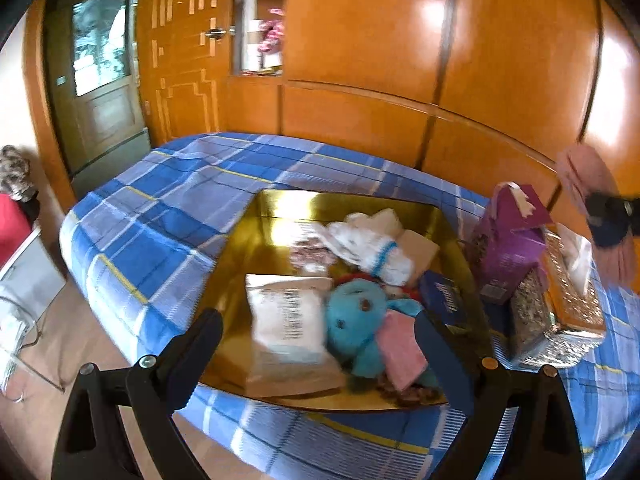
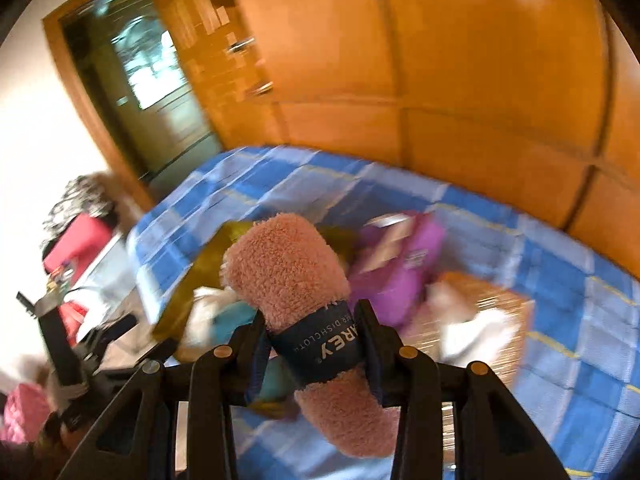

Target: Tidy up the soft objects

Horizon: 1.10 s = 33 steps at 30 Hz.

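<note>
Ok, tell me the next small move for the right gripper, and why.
Probably carry the rolled pink dishcloth leftward over the gold tray and lower it. The right gripper is shut on its navy band, held in the air above the plaid bed, while the tray already holds soft things such as the teal plush toy. The left gripper is open and empty.

A home bedroom: plaid-covered bed (image 1: 168,200) beside glossy wooden wardrobes (image 1: 400,40).

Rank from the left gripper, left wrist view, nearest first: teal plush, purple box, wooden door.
1. teal plush, in the gold tray, just ahead of the left gripper.
2. purple box, farther right on the bed.
3. wooden door, far left across the room.
</note>
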{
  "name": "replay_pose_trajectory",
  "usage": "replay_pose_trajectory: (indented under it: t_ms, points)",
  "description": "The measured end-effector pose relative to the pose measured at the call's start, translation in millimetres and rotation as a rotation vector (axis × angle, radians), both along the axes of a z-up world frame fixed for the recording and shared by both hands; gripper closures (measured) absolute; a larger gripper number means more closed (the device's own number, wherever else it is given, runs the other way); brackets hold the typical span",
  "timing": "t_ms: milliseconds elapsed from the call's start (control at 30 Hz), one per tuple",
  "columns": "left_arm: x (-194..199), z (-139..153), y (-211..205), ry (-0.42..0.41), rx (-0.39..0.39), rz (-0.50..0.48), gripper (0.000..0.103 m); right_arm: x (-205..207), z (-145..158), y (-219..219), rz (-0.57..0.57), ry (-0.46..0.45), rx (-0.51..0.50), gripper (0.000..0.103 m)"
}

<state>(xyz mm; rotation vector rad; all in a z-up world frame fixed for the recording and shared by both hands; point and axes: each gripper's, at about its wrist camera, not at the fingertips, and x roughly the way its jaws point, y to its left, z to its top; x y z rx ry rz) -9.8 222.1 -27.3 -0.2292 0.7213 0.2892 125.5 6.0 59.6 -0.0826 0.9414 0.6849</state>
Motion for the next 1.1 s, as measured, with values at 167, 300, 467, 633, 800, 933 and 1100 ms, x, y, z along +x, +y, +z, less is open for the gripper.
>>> replay_pose_trajectory:
  t_ms: [167, 300, 467, 633, 800, 933, 1100]
  points:
    - [-11.7, -0.4, 29.5, -0.003, -0.004, 0.085, 0.006, -15.9, -44.1, 52.0, 0.126, 0.137, 0.002, 0.063]
    - [-13.1, -2.9, 34.6, 0.001, -0.007, 0.104, 0.006, -11.8, -91.7, 95.4, 0.155, 0.151, -0.110, 0.063]
    - [-10.7, -4.9, 23.9, 0.003, 0.002, 0.081, 0.004, 7.7, -132.9, 124.5, 0.136, 0.097, -0.238, 0.063]
    - [-9.4, -7.0, 20.3, 0.004, -0.003, 0.075, 0.002, 21.9, -149.2, 131.5, 0.111, 0.051, -0.303, 0.062]
    - [-10.4, -7.9, 19.4, 0.004, -0.008, 0.087, 0.001, 11.3, -147.0, 130.5, 0.114, -0.020, -0.317, 0.058]
    - [-11.2, -5.7, 17.1, 0.000, -0.001, 0.088, 0.000, 2.3, -137.4, 122.5, 0.095, -0.028, -0.280, 0.051]
    - [-11.5, -1.4, 12.4, -0.003, 0.008, 0.084, 0.000, -16.2, -118.1, 114.3, 0.068, -0.113, -0.239, 0.030]
